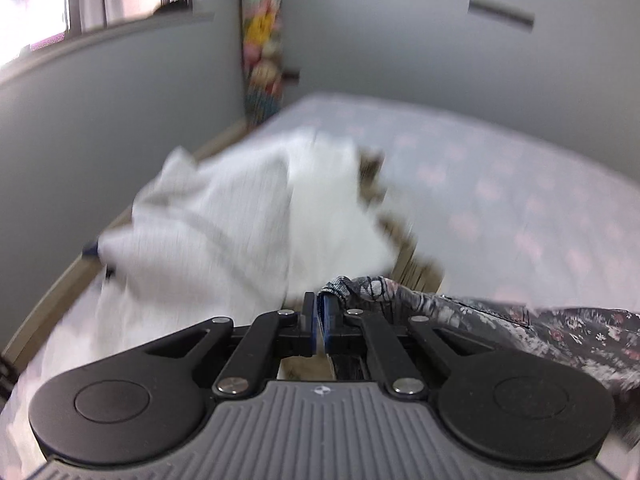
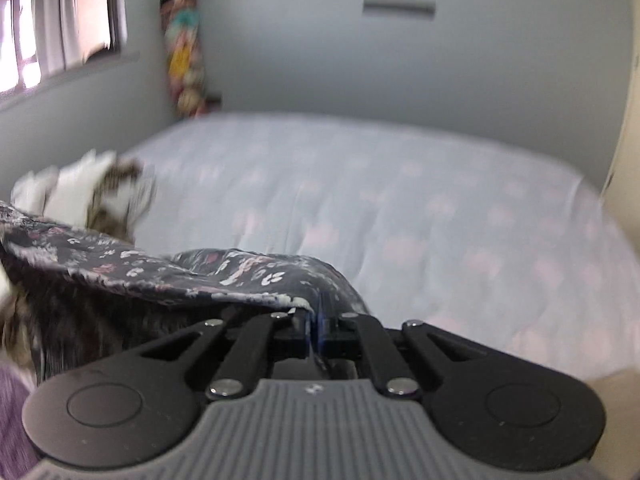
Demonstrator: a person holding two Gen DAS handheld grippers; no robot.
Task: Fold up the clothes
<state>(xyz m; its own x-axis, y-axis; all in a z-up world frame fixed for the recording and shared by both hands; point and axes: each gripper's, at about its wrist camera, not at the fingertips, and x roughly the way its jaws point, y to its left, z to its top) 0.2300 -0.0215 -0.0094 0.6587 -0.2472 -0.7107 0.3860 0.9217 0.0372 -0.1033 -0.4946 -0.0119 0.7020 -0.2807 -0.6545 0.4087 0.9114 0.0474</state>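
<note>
Above the bed (image 2: 400, 208), your left claw (image 1: 319, 312) and right claw (image 2: 316, 316) are each clamped on the dark floral garment (image 2: 160, 268), stretched between them.

No words, numbers or brand names can be read in either view. The only sign is a small white emblem (image 1: 321, 391) on the ribbed grey housing of each gripper body, too small and blurred to make out.
</note>
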